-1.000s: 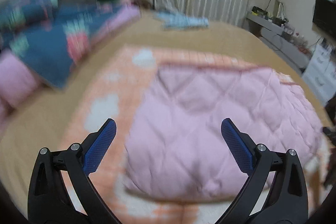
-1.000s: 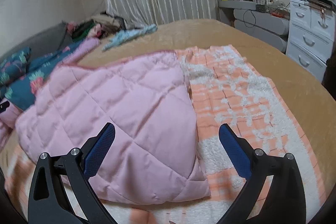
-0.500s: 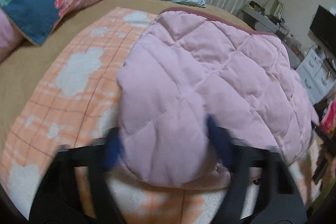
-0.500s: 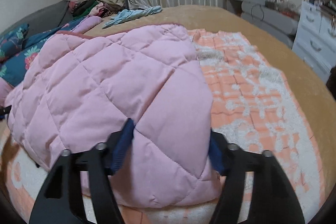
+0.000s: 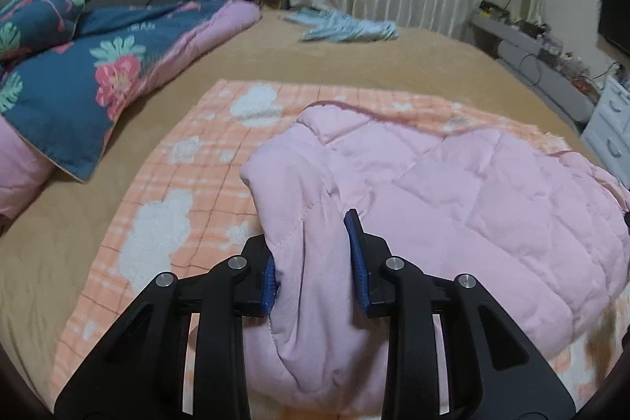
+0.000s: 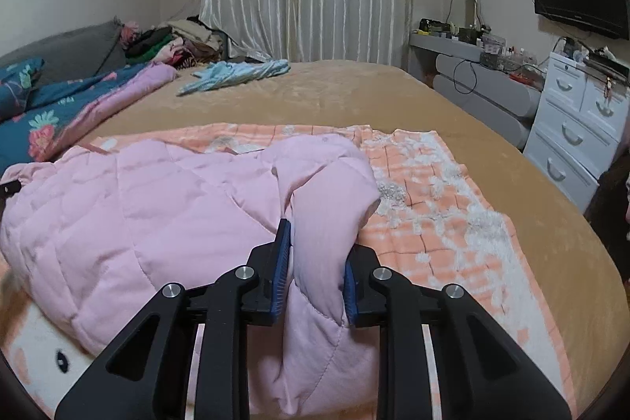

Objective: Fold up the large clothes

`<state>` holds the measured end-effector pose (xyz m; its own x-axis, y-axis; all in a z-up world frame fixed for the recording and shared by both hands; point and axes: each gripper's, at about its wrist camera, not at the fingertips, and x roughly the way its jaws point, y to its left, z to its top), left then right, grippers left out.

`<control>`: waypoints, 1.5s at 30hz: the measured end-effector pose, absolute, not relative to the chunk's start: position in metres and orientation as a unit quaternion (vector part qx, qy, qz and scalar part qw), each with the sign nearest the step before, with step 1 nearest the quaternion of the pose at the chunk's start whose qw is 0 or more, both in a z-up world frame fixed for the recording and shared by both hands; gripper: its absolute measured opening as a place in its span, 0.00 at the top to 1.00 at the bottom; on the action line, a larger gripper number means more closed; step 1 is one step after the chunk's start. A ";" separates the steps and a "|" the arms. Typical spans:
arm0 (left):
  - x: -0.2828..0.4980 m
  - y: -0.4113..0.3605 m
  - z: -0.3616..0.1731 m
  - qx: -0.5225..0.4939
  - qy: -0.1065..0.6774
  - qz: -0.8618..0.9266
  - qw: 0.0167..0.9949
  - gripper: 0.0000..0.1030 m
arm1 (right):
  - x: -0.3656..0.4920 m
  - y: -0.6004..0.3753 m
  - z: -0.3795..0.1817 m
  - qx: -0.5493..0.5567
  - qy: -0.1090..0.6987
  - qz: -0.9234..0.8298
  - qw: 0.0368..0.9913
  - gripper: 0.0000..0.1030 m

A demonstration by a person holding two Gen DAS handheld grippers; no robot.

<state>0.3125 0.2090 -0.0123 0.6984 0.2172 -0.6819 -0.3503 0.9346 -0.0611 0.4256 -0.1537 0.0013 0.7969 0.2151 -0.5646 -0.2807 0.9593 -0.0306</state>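
Pink quilted garment bunched between both closing grippers — near corners.

Tan bed — orange checked blanket, floral quilt, perhaps blue clothing.

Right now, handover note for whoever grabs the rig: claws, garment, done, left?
Left claw: jaws closing, pads pinching the near left corner of the pink quilted padded garment.
Right claw: jaws closing, pinching the near right corner of the same garment.
Garment lies puffed on the orange-and-white checked fleece blanket spread over the tan bed cover.
Done: both near corners gripped.
Left: probably lift and carry the near edge toward the far edge to fold, then flatten. Whether earlier folds were made cannot be told.
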 end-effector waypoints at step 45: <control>0.268 0.197 0.022 -0.119 0.346 0.139 0.920 0.35 | 0.352 -0.181 0.053 0.032 0.261 0.129 0.956 0.06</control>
<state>0.2676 0.1975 0.0217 0.7213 0.1736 -0.6705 -0.3380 0.9332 -0.1221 0.3521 -0.1805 0.0532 0.8305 0.2639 -0.4905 -0.2306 0.9645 0.1285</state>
